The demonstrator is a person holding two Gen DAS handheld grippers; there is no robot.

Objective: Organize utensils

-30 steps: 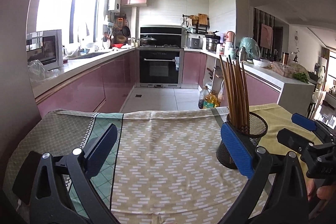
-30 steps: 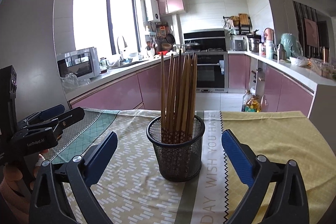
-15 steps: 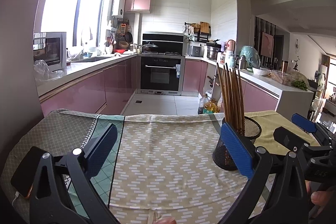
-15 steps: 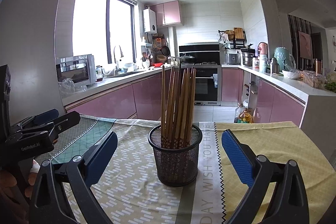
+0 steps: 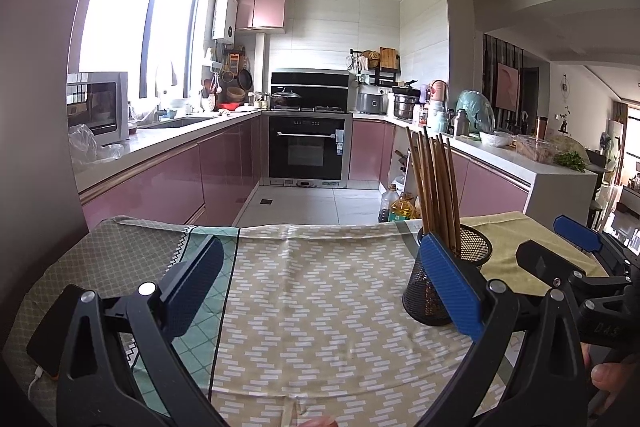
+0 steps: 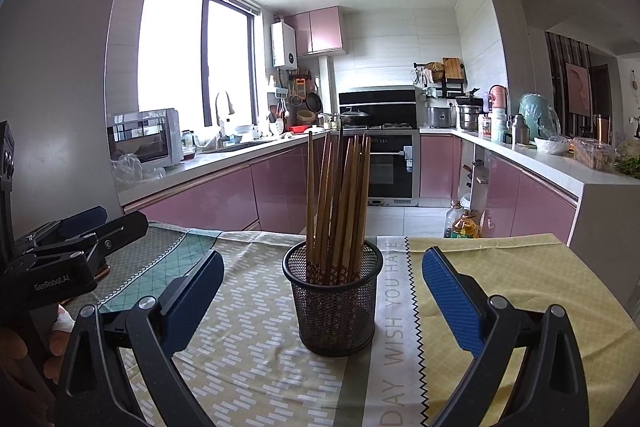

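The patterned tablecloth (image 6: 248, 355) carried the black mesh holder (image 6: 334, 301) straight ahead of my right gripper (image 6: 320, 291), nearer than my left gripper (image 5: 320, 283); both gaped wide, empty. The wooden chopsticks (image 6: 340, 203) stood upright inside.

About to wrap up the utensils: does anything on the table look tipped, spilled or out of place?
Nothing stands out. The mesh holder stands upright on the tablecloth, with the chopsticks bundled inside it. Both grippers, left and right, are open and empty.
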